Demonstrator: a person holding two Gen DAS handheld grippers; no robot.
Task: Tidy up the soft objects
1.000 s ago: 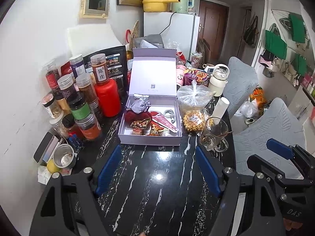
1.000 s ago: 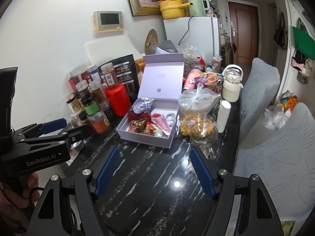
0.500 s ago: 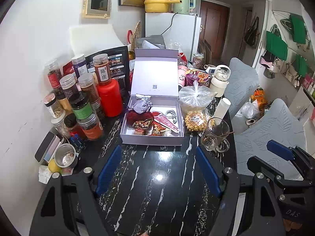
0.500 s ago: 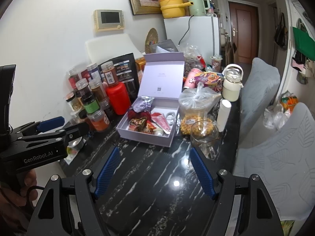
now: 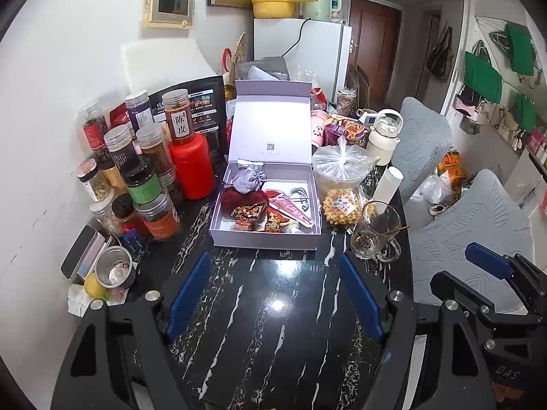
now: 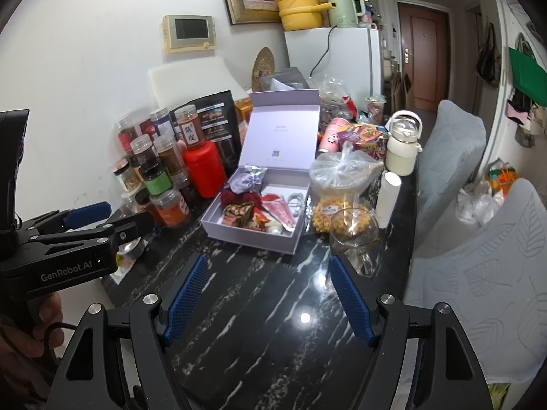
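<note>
A lavender gift box (image 5: 266, 235) stands open on the black marble-patterned desk (image 5: 259, 324), its lid upright at the far side. Inside the box lie the soft things: a grey drawstring pouch (image 5: 247, 181) at the far left corner, a dark red knitted piece (image 5: 239, 199) just in front of it, a brown patterned sachet (image 5: 247, 217) nearer the front wall, and a pink triangular pouch (image 5: 290, 207) toward the middle. A coil of cable (image 5: 301, 195) rests in the right part of the box.

The left gripper (image 5: 273, 294) hovers over bare desk in front of the box, jaws spread apart with nothing between them. The right gripper (image 6: 266, 297) hangs likewise in front of the box and to its right, jaws apart and empty. In the right wrist view, a hand (image 6: 30, 335) grasps the left gripper's handle.

Left of the box crowd spice jars (image 5: 150, 184) and a red bottle (image 5: 192, 167). Right of the box sit a tied plastic bag (image 5: 342, 167) above a wrapped waffle (image 5: 342, 205), a glass mug (image 5: 376, 232) and a white cylinder (image 5: 388, 184). Beyond the bag stands a cream flask (image 5: 384, 140).
</note>
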